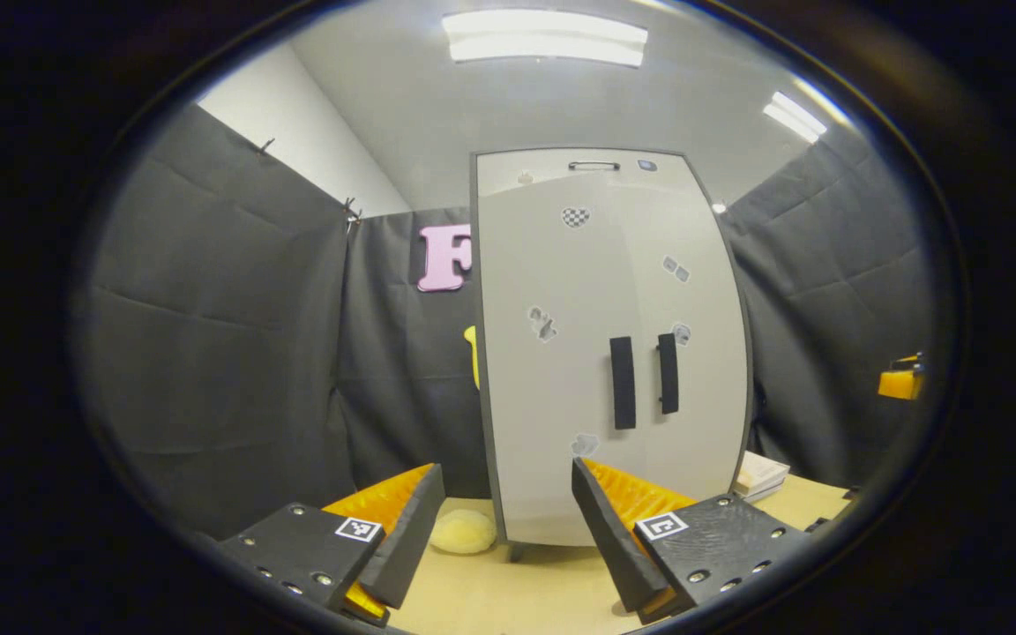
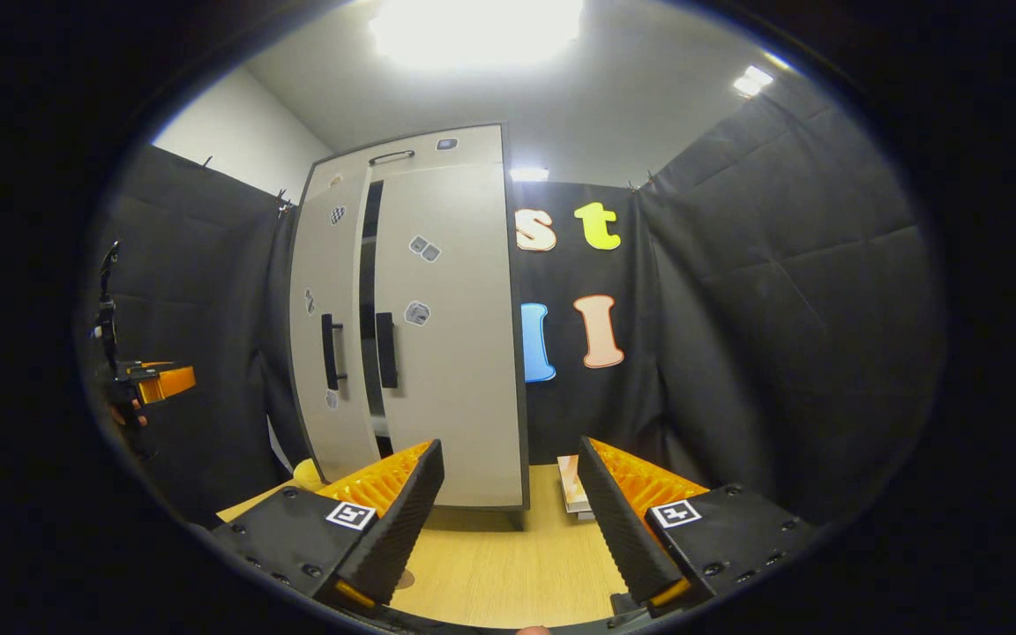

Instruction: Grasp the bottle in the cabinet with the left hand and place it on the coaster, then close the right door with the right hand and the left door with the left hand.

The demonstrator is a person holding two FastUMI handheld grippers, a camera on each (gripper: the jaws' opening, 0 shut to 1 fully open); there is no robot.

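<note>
Two doors front the cabinet (image 1: 605,344) ahead of you, and neither is fully shut: in the right gripper view a dark slit runs between the left door (image 2: 332,326) and the right door (image 2: 451,326), widest near the top. Each door carries a dark vertical handle, the pair set close together either side of that slit. Small stickers dot both doors.

Your left gripper (image 1: 504,529) has its fingers spread wide with nothing between them; it hangs over the table (image 1: 526,591), pointing at the cabinet's front from a little way back. Just beyond its left finger a pale round pad (image 1: 464,531), perhaps the coaster, lies on the table beside the cabinet's foot. You cannot see the bottle from either camera, so its place cannot be told.

Your right gripper (image 2: 508,516) is likewise spread and holds nothing, aimed at the cabinet's right edge. A small stack of flat pale items (image 2: 571,485) lies on the table right of the cabinet. Far off at the left rim of the right gripper view, your other gripper shows, held in a hand (image 2: 129,410).
</note>
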